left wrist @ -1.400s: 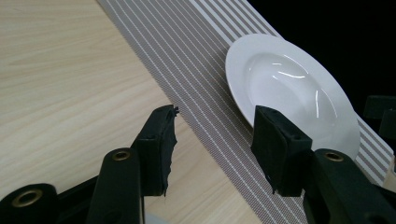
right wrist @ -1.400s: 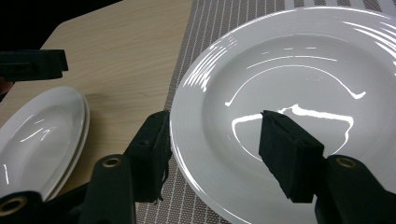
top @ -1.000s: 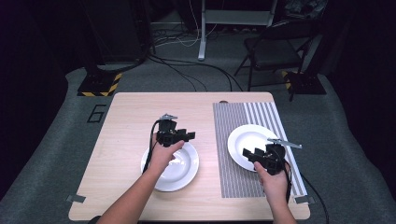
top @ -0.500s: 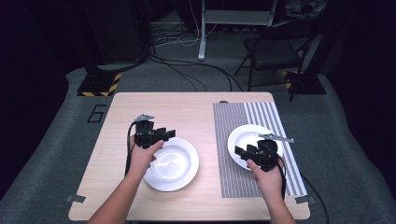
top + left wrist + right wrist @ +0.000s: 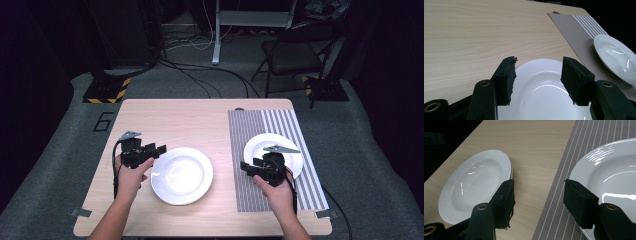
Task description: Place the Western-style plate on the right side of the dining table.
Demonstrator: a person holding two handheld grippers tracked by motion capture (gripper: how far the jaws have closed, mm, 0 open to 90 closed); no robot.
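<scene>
High view: left gripper (image 5: pixel 156 150), jaws apart and just been opening, sits empty at the left rim of the plate (image 5: pixel 181 175) on bare table (image 5: pixel 200 120), lower centre. Right gripper (image 5: pixel 246 167), jaws apart and empty, hangs lower right over the striped mat (image 5: pixel 250 130) beside the second plate (image 5: pixel 260 145).

Left gripper view: nothing between the jaws, plate below them.

Right gripper view: jaws straddle the mat edge. Likely one plate placed on the mat, one left to go.

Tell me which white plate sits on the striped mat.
The right-hand plate, by the right gripper. It lies on the striped mat; the larger plate rests on bare wood table.
</scene>
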